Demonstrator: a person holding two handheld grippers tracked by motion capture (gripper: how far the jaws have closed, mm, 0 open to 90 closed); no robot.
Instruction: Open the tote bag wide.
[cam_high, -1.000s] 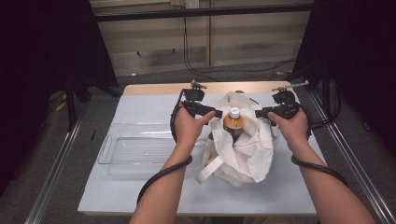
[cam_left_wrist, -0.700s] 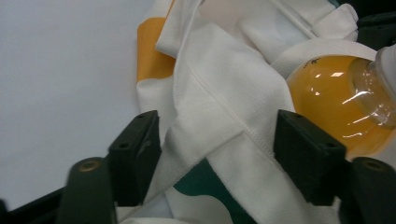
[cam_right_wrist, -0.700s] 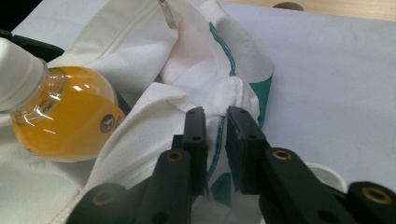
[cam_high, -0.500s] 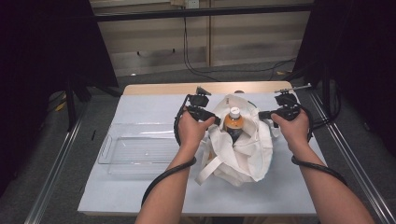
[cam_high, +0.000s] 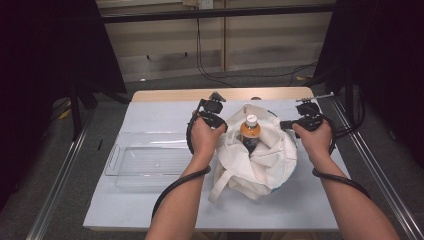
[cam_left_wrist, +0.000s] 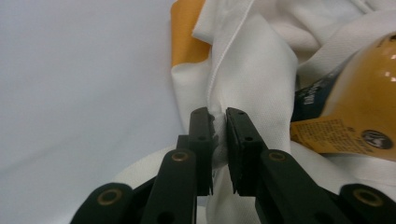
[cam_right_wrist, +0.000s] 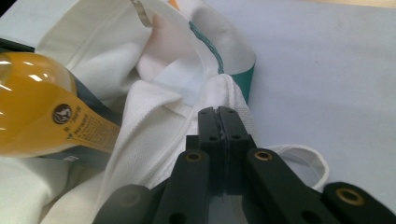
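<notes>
pale table (cam_high: 150, 210) with white bag (cam_high: 260, 165), clear tray (cam_high: 145, 165)

One white cloth tote bag (cam_high: 260, 160), one orange-filled plastic bottle with a white cap (cam_high: 250, 132) and one clear rectangular plastic tray (cam_high: 145, 161) are counted on the table. Two black two-jaw grippers are seen, one per hand.

The high view looks forward and down over the surface (cam_high: 150, 200); both gripper views sit close against the white tote bag (cam_high: 260, 160), sharing its bottle (cam_high: 249, 131).
</notes>
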